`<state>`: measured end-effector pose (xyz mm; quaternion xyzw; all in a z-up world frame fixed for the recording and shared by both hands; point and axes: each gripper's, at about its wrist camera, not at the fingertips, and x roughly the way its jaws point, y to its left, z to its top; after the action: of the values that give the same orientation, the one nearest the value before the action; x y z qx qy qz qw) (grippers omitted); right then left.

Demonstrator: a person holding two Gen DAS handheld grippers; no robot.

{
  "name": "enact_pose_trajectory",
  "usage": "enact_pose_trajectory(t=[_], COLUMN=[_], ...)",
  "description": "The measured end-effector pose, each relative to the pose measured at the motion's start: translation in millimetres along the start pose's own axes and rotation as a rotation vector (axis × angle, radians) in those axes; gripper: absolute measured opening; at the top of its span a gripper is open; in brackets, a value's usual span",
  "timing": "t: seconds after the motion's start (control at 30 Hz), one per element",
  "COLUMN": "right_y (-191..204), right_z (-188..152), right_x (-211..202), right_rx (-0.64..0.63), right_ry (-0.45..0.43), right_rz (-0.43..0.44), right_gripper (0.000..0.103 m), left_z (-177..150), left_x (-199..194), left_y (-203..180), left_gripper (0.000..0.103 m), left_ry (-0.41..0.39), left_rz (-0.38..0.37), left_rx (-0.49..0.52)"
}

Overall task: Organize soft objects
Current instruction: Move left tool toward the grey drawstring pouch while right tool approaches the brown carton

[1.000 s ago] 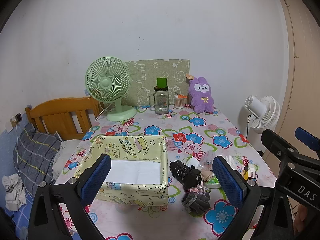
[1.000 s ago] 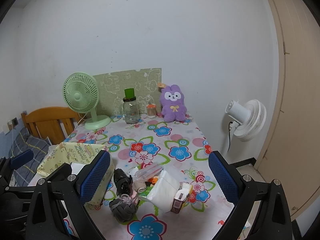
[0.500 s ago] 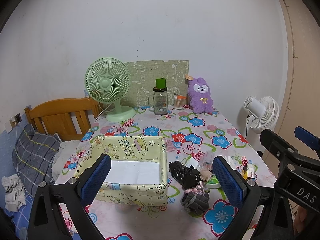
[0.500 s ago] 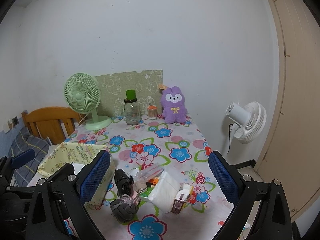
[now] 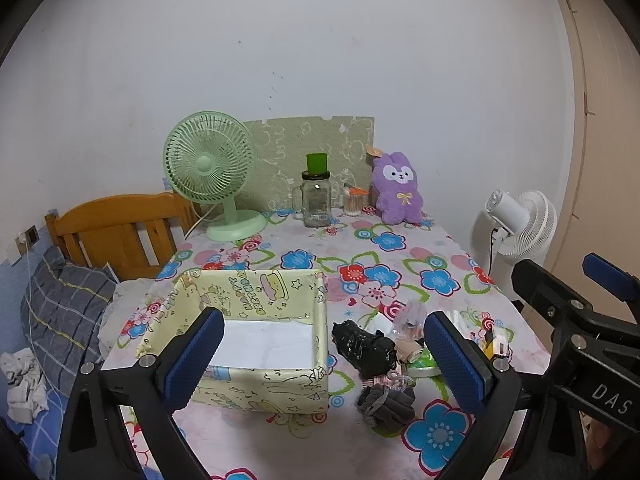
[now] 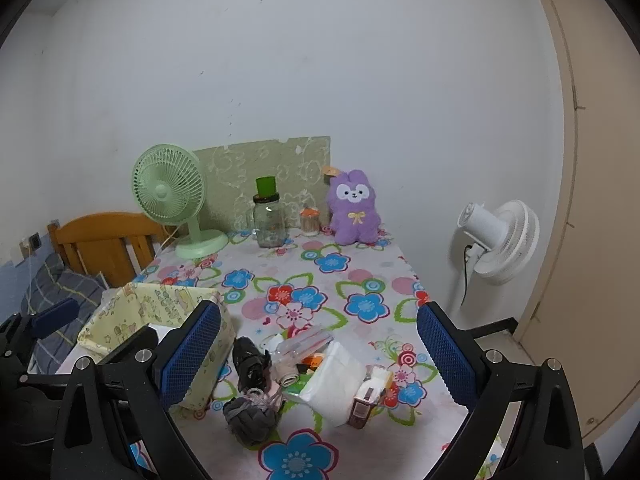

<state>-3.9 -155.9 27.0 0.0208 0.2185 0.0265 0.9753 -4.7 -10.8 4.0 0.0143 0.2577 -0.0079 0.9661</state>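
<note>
A yellow patterned fabric box (image 5: 256, 384) stands open on the flowered table, with a white bottom; it also shows in the right wrist view (image 6: 120, 320). To its right lies a pile: a black crumpled bag (image 5: 366, 348), a grey sock ball (image 5: 386, 402), a white tissue pack (image 6: 336, 380) and a clear plastic bag (image 6: 304, 342). A purple plush rabbit (image 5: 398, 188) sits at the far edge. My left gripper (image 5: 324, 354) is open and empty, above the box's near right corner. My right gripper (image 6: 320, 354) is open and empty, above the pile.
A green desk fan (image 5: 212, 168), a glass jar with a green cap (image 5: 316, 200) and a small orange-lidded jar (image 5: 354, 202) stand at the back. A white floor fan (image 5: 520, 220) is right of the table. A wooden bed headboard (image 5: 116, 228) is left.
Both grippers have drifted slightly; the scene sits a little lower in both views. Nothing on the table moved.
</note>
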Motion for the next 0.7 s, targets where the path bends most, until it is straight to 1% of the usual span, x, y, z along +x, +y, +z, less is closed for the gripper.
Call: enact_pose_trajectory(t=[0.1, 0.17, 0.23, 0.33, 0.5, 0.57, 0.63, 0.7], right_y=[0.6, 0.7, 0.4, -0.7, -6.0, -9.1, -12.2, -16.1], right_z=[-1.8, -3.5, -4.7, -7.5, -15.3, -20.4, -24.2, -27.6], right_x=[3.4, 6.2, 10.0, 16.6, 30.5, 37.4, 43.2, 48.6], right_rx=[-0.004, -0.010, -0.018, -0.023, -0.020, -0.012, -0.003, 0.009], right_ry=[0.005, 0.003, 0.007, 0.015, 0.034, 0.048, 0.054, 0.060], right_rz=[0.004, 0.011, 0.018, 0.025, 0.024, 0.025, 0.030, 0.035], right_gripper=[0.100, 0.100, 0.097, 0.097, 0.097, 0.097, 0.096, 0.096], left_z=[-1.4, -3.0, -5.7, -12.1, -22.1, -26.5, -29.9, -34.0], left_x=[6.9, 12.8, 19.3, 26.1, 36.4, 40.7, 44.6, 51.8], left_y=[-2.3, -5.3, -8.2, -13.8, -22.7, -26.6, -28.4, -29.9], left_gripper=[0.101, 0.099, 0.097, 0.097, 0.097, 0.097, 0.097, 0.097], left_ry=[0.011, 0.018, 0.025, 0.031, 0.033, 0.027, 0.027, 0.048], left_rz=[-0.006, -0.011, -0.026, -0.037, -0.022, 0.000, -0.004, -0.024], left_rx=[-0.002, -0.001, -0.006, -0.009, -0.007, -0.004, -0.012, -0.031])
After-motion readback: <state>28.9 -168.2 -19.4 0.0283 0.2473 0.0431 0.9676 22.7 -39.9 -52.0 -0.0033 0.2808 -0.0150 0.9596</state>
